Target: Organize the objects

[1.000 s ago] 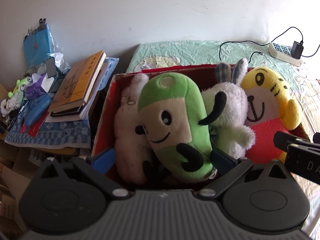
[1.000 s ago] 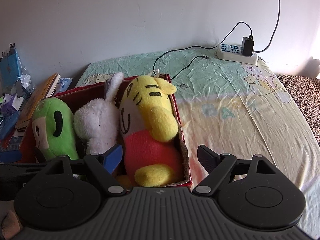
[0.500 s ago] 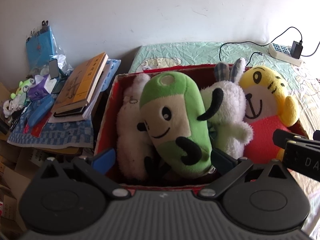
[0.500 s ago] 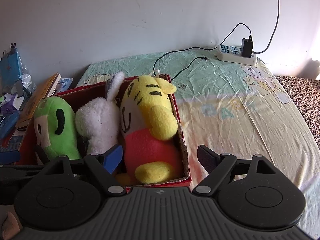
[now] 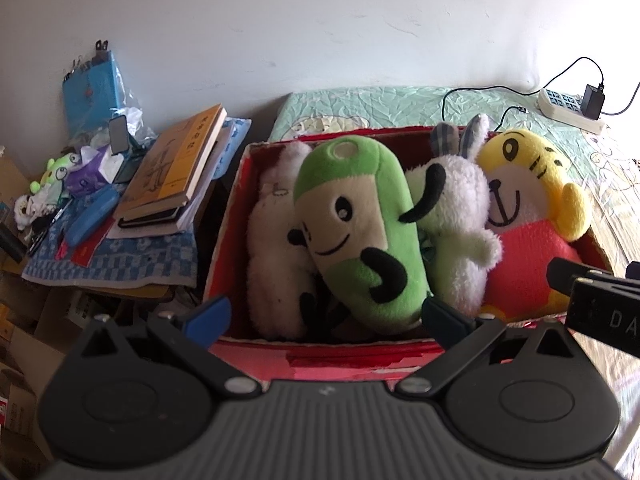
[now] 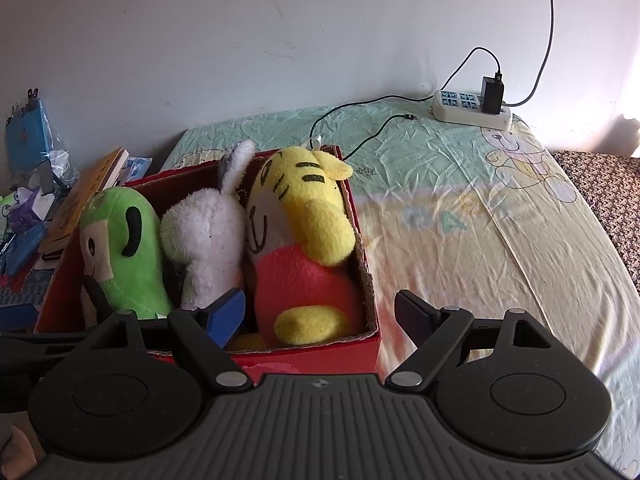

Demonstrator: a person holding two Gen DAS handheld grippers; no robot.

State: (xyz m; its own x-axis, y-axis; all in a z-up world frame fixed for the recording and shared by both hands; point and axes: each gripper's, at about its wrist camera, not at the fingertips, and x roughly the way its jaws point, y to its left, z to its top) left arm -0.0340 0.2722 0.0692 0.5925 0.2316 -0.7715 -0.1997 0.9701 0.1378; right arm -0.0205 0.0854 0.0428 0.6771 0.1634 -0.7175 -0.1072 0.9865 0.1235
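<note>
Both jaws gape empty, left gripper [image 5: 326, 314] and right gripper [image 6: 320, 312] before the red box [image 5: 332, 354] on the bed, packed with green [image 5: 356, 232], white and yellow plush toys; "BABY" shows faintly on the sheet [image 6: 456, 216].

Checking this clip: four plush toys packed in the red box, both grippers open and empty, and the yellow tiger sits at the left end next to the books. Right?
Not quite. The yellow tiger sits at the right end of the red box, farthest from the books; a white plush is at that end. The left wrist view shows it. The rest stands.

Bright daylight from right, fisheye-curved edges.
</note>
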